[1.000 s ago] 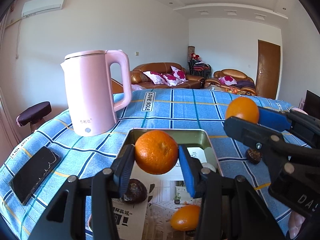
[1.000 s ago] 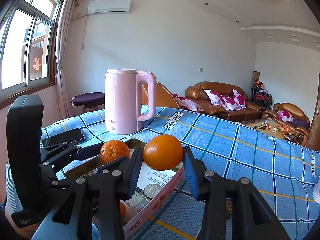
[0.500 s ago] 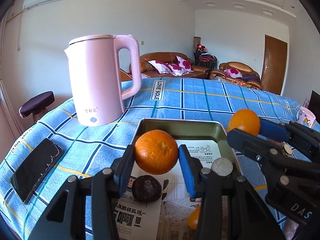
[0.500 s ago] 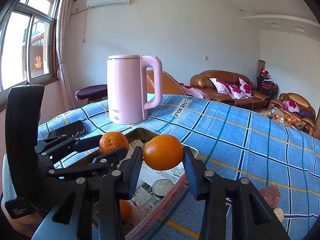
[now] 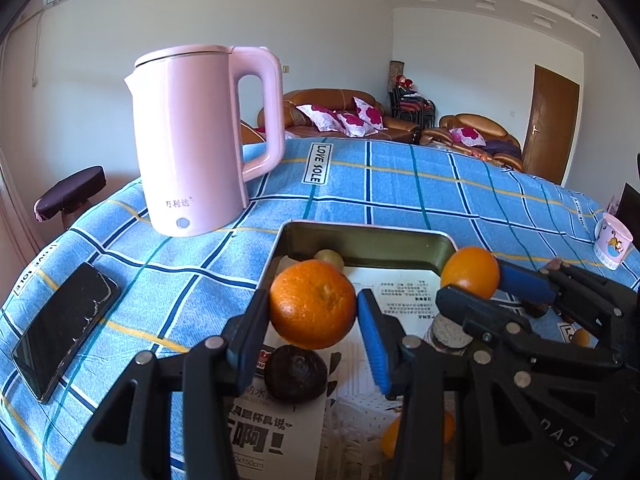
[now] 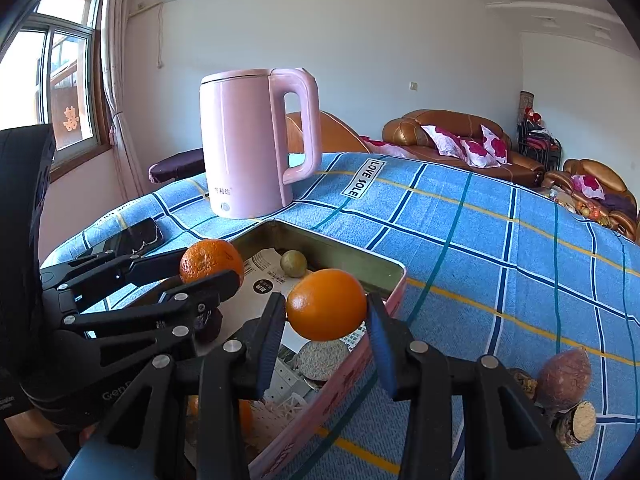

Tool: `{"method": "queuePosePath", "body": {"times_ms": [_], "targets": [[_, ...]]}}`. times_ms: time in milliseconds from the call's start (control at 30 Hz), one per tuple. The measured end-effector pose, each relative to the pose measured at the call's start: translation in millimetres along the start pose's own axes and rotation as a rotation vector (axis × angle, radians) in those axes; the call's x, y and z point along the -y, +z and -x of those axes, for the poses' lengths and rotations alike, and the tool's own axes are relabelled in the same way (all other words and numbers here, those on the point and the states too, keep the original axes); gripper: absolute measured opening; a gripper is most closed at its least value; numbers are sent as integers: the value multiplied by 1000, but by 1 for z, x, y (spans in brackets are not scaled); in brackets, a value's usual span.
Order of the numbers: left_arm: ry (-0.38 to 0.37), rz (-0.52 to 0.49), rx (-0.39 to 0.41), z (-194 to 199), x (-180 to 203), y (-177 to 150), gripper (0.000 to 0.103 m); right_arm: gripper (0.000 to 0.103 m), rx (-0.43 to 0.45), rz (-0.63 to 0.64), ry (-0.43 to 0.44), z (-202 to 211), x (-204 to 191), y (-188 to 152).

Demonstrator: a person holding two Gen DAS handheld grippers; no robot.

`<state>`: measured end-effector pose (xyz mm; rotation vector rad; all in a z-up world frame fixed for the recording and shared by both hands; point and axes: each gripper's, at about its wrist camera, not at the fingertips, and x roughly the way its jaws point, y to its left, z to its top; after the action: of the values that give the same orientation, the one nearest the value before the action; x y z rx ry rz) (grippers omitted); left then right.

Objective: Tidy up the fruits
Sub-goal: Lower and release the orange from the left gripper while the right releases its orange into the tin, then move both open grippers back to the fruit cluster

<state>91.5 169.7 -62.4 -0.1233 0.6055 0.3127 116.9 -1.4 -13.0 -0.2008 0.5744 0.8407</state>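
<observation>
Left hand-held gripper [image 5: 314, 318]: blue pads pressed on either side of a rough-skinned mandarin [image 5: 313, 305], held clear above the open metal tin [image 5: 360, 242]. Jaws narrow, set only to the fruit's width.

Right hand-held gripper [image 6: 326, 320]: pads clamped on a smooth orange [image 6: 326, 305], held above the tin's right-hand rim, seen from its own camera. Same orange shows in the left view at the right, over the tin's far right corner.

The two grippers sit side by side, close but apart, both pointing downward toward the tin.

Tin contents: printed paper lining the bottom; a small greenish round fruit [image 6: 293, 264] near the far wall; a dark, wrinkled round fruit [image 5: 295, 373] below the mandarin; a grey-topped round item [image 6: 323, 360] near the right wall; another orange fruit [image 5: 390, 436] at the near end, partly hidden by gripper frames.

Worktop [image 5: 400, 192] covered by a blue checked cloth. Pink electric kettle [image 5: 200, 136] stands upright beyond the tin's far left corner, not touching it. Black phone [image 5: 66, 326] lies flat at the left edge. To the right of the tin, on the cloth: a reddish-purple fruit [image 6: 564, 374] and a couple of small brown items I cannot identify. Small printed cup [image 5: 612, 242] far right.
</observation>
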Motion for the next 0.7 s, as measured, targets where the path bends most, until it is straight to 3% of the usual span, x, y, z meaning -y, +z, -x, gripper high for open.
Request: {"method": "queuePosePath", "body": {"times_ms": [200, 367, 600, 700], "targets": [[8, 5, -7, -1, -1, 0, 47, 44, -43, -1, 27, -6, 2, 0], [10, 2, 16, 3, 0, 0, 49, 50, -26, -3, 8, -2, 2, -1], [18, 10, 58, 13, -1, -2, 80, 56, 22, 0, -19, 13, 5, -4], [2, 19, 85, 21, 0, -4, 89, 65, 37, 4, -31, 25, 9, -9]]}}
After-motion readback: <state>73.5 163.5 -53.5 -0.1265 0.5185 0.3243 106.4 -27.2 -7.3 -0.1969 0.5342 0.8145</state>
